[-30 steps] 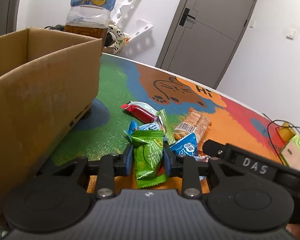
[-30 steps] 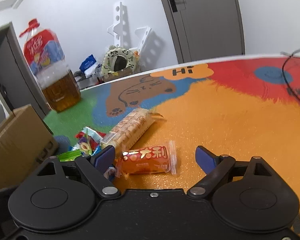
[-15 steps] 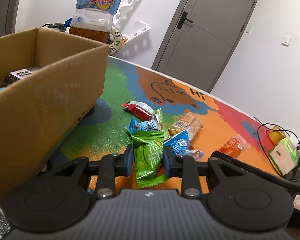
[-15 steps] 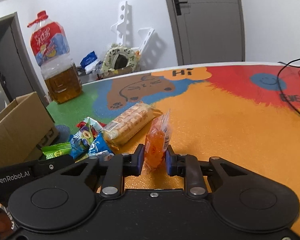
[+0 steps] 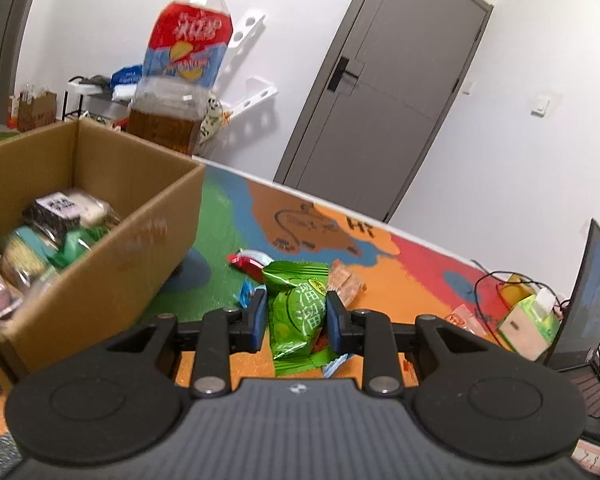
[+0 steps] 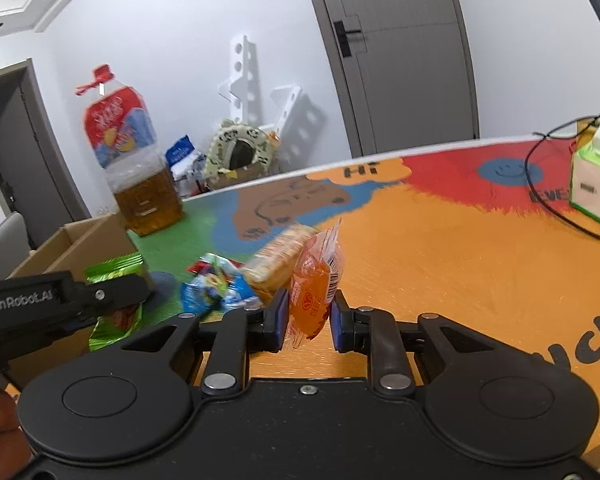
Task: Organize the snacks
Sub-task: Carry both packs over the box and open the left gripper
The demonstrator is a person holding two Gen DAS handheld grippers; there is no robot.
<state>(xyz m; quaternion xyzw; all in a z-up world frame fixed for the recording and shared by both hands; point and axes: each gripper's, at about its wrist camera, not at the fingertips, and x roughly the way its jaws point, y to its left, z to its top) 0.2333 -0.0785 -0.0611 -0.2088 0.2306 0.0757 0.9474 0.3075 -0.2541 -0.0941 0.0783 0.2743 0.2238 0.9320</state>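
- Orange snack packet [image 6: 314,284]: translucent wrapper with a barcode, standing on end, pinched in the right claw [image 6: 309,316]. It lay flat on the desk [image 6: 440,264] a second ago; the jaws have just closed on it and lifted it clear.
- Green snack packet [image 5: 298,312]: glossy, crinkled, clamped in the left claw [image 5: 296,320], now raised near the cardboard box [image 5: 152,232].
- Judgement: both pickups are done; dropping into the box comes next.
- The box already holds wrapped snacks; a loose snack pile [image 6: 220,288] remains on the desk.
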